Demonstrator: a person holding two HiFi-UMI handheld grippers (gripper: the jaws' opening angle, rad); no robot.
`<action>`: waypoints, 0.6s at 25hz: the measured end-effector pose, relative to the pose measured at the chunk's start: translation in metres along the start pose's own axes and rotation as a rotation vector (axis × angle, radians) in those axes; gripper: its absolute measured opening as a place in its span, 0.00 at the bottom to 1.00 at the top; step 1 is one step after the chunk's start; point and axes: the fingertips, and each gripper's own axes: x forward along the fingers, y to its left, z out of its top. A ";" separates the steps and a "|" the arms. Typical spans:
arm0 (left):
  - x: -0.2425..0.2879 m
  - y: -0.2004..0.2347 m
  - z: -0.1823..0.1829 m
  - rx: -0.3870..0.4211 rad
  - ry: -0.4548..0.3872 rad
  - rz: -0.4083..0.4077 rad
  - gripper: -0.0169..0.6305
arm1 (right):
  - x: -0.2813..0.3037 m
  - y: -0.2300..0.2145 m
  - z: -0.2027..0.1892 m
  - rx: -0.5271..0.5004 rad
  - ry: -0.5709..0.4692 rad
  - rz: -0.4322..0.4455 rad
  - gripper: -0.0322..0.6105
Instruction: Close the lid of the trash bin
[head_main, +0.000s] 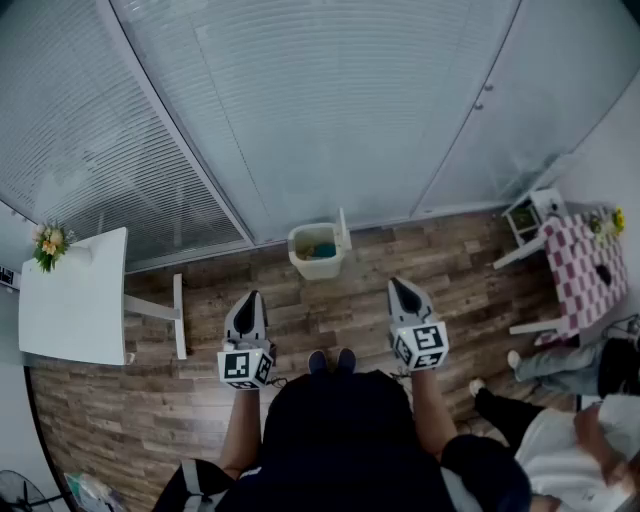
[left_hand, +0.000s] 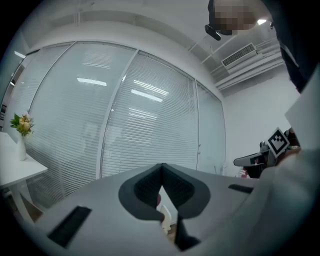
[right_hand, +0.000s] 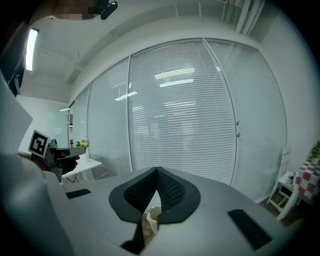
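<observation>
1. While the person is standing on the wooden floor (head_main: 300, 310), both grippers are pointing forward, toward a glass wall with blinds (head_main: 330, 100).
2. The left gripper (head_main: 250, 297) is holding its jaws together at the tips, and nothing is clamped between them.
3. The right gripper (head_main: 398, 284) is showing the same: jaws pressed together, nothing in them.
4. The trash bin (head_main: 318, 250) is standing on the floor at the foot of the glass wall, ahead of the person, between the lines of the two grippers and well apart from both.
5. Its lid (head_main: 343, 231) is standing upright at the bin's right edge, so the bin is open; something blue-green is lying inside.
6. In each gripper view, a small pale part of the bin is showing through the narrow slit under the closed tips.
7. A white table (head_main: 75, 300) with flowers (head_main: 50, 243) is standing on the left, and a checked table (head_main: 580, 265) on the right.
8. Another person (head_main: 570, 440) is sitting low at the right.
</observation>
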 end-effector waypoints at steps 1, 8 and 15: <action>0.000 -0.001 0.000 -0.001 0.000 0.001 0.04 | -0.001 -0.001 -0.001 0.000 0.001 0.002 0.05; -0.001 -0.004 -0.001 -0.004 0.002 0.008 0.04 | -0.002 -0.003 -0.003 -0.013 0.011 0.010 0.05; -0.001 0.000 -0.005 -0.013 0.009 0.016 0.04 | 0.002 0.000 -0.005 0.018 0.013 0.031 0.05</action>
